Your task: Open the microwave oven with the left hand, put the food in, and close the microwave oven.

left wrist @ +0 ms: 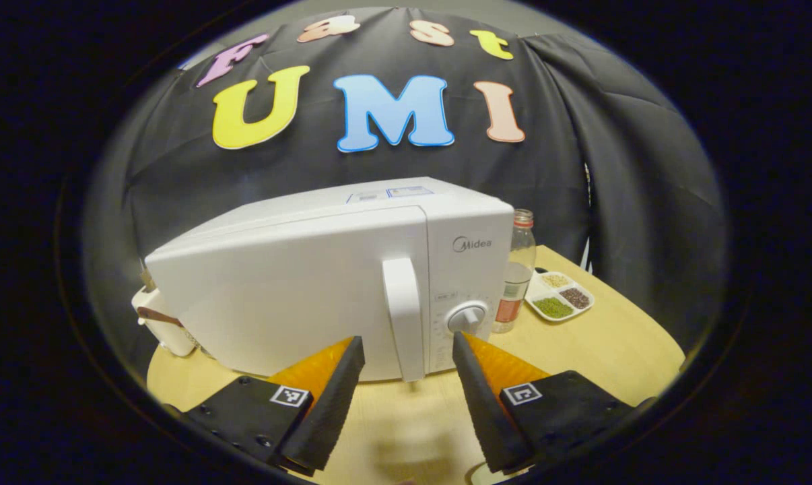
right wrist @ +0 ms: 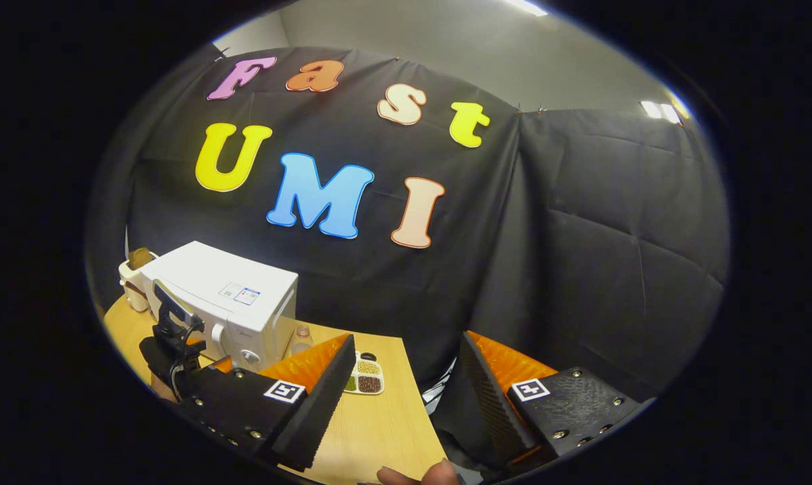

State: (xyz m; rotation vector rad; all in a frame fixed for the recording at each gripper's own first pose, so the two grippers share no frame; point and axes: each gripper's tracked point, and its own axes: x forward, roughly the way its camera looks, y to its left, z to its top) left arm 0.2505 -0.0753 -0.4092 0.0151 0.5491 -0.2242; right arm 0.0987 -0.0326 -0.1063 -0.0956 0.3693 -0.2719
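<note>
Two spread fingers of the left tongs (left wrist: 406,357) sit at the bottom of the left gripper view, wide apart and holding nothing. Just past them stands the white box-shaped microwave oven (left wrist: 325,283) on the pale wooden surface (left wrist: 608,337). Its door is shut. The tall white door handle (left wrist: 404,316) lines up with the gap between the fingers, and the fingers are not touching it. A round white knob (left wrist: 466,318) sits just right of the handle. Beside the oven on the right stands a clear glass bottle with a red cap (left wrist: 518,269), and near that lies a white tray with little heaps of seeds (left wrist: 558,296). A cream-coloured pot with a brown strap (left wrist: 160,323) peeks out at the oven's left.

From the right gripper view, the right tongs (right wrist: 406,374) are also spread wide and empty. They hang off the surface's right edge, with the dark cloth wall behind them. This view looks down on the oven's top and shows the left tongs from behind, close in front of the oven door. Open wood lies between the oven and the near edge. Someone's fingertips (right wrist: 419,475) show at the very bottom.
</note>
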